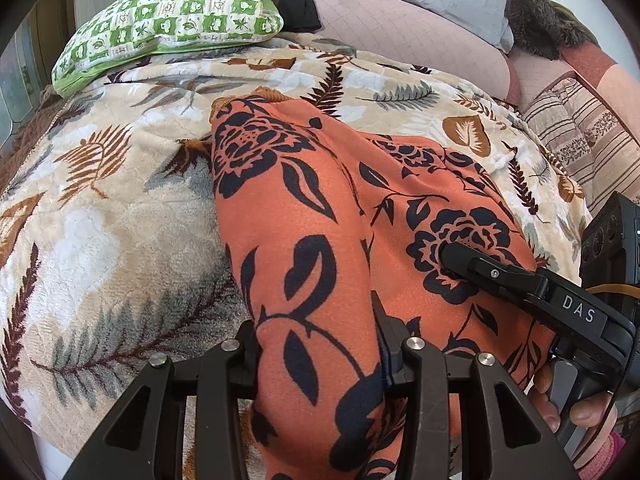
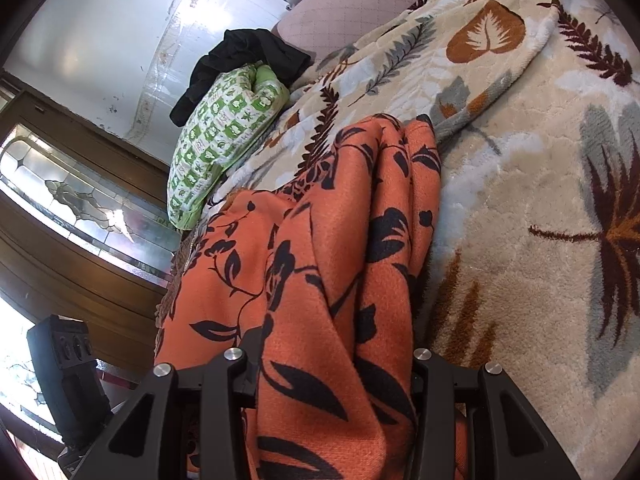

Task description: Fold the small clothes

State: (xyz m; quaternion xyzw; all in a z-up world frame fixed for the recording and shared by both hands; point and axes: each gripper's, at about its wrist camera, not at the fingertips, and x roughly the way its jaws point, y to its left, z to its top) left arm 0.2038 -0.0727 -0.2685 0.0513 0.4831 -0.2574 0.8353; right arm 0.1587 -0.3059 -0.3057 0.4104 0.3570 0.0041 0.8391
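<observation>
Both claws [image 1: 316, 344] [image 2: 336, 364] pinch the orange floral garment [image 1: 320, 208] over the blanket [image 1: 120, 208].

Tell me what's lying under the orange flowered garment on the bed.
The orange flowered garment lies on a cream leaf-print blanket, which shows all around it. Whatever sits directly beneath the cloth, or tucked inside its folds, is covered and cannot be seen.

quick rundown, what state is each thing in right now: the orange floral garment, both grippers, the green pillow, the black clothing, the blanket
orange floral garment: bunched, lying on the blanket, pinched at two spots
left gripper: shut on the garment
right gripper: shut on the garment
green checked pillow: lying at the far edge of the blanket
black clothing: crumpled, unfolded, behind the pillow
leaf-print blanket: spread out, slightly rumpled
</observation>
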